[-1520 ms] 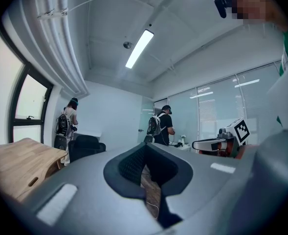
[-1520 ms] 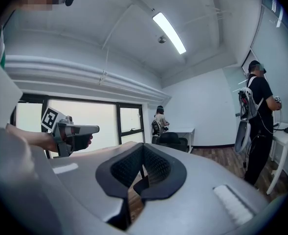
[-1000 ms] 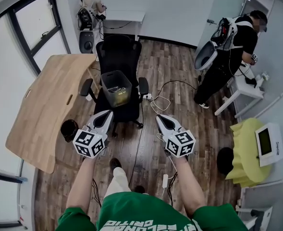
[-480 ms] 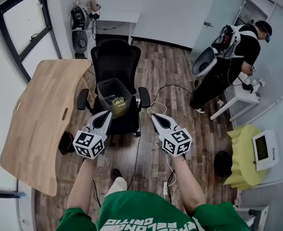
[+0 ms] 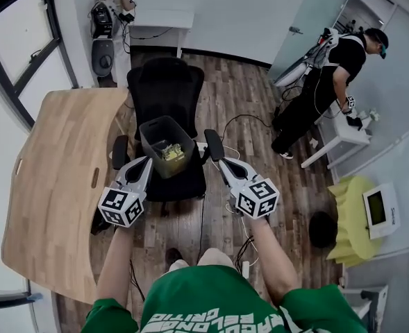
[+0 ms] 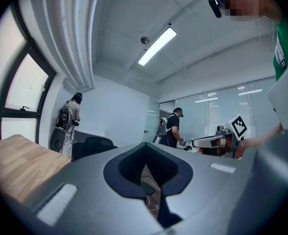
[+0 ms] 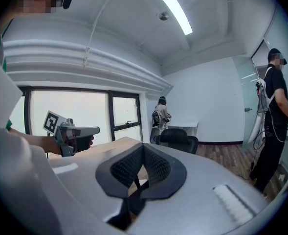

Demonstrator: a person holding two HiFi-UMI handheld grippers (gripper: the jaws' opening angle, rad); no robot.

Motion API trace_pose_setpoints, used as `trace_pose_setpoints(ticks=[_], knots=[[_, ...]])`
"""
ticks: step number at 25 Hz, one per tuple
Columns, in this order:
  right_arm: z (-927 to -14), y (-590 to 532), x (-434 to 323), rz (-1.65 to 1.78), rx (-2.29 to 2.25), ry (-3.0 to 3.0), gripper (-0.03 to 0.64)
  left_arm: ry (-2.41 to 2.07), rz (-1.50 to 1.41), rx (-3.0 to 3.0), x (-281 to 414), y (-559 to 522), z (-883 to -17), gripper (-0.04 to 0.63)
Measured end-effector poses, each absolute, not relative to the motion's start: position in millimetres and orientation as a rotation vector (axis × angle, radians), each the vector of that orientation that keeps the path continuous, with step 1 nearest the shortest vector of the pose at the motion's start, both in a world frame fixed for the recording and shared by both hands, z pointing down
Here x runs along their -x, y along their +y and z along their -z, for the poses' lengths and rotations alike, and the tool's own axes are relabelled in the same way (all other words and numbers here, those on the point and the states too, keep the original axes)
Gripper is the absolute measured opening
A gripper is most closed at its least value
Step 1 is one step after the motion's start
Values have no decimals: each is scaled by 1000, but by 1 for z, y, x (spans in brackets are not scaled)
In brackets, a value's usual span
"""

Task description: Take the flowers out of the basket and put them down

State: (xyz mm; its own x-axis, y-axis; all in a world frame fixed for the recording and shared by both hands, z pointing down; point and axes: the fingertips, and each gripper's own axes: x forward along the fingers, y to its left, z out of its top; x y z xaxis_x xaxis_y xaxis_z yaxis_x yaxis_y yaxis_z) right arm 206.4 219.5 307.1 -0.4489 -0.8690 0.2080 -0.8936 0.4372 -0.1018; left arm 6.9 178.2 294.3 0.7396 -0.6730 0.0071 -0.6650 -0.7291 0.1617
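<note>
my left gripper (image 5: 146, 162) and right gripper (image 5: 223, 165) both have fingers (image 7: 156, 166) pressed together, holding nothing. the flowers (image 5: 168, 151) lie in the basket (image 5: 151, 129) on the chair (image 5: 166, 82), just ahead, between the 2 pairs of fingers. they look light and crushable; i'd pinch the stems gently.

The person wears a green shirt (image 5: 207, 302) with white lettering; grey left tongs (image 5: 146, 161) and right tongs (image 5: 223, 164) bear black-and-white marker cubes (image 5: 120, 207).

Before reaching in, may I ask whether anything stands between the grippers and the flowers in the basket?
Nothing visible does. The basket sits open-topped on the chair; only its own walls surround the flowers, so reaching from above looks clear.
</note>
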Motion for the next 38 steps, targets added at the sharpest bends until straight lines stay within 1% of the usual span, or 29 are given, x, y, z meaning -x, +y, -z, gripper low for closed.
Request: trace_pose_setpoints(ticks=[12,20,32,38], knots=[[-314,167,-187,-290,-1533,-2566,5,-1109,111,-2774,8,135,-297,18],[-330,85,-180,-299,-1485,-2620,5,-1156,55,-2758,10,65,-314,18],[-327,-67,-229,-327,-1444,-2669,5,-1183,16,-2765,-41,-76,-300,18],[-336,-121,-247,-359,-1425,-2694,5,-1211,-25,-2754,-60,-127,-305,18]])
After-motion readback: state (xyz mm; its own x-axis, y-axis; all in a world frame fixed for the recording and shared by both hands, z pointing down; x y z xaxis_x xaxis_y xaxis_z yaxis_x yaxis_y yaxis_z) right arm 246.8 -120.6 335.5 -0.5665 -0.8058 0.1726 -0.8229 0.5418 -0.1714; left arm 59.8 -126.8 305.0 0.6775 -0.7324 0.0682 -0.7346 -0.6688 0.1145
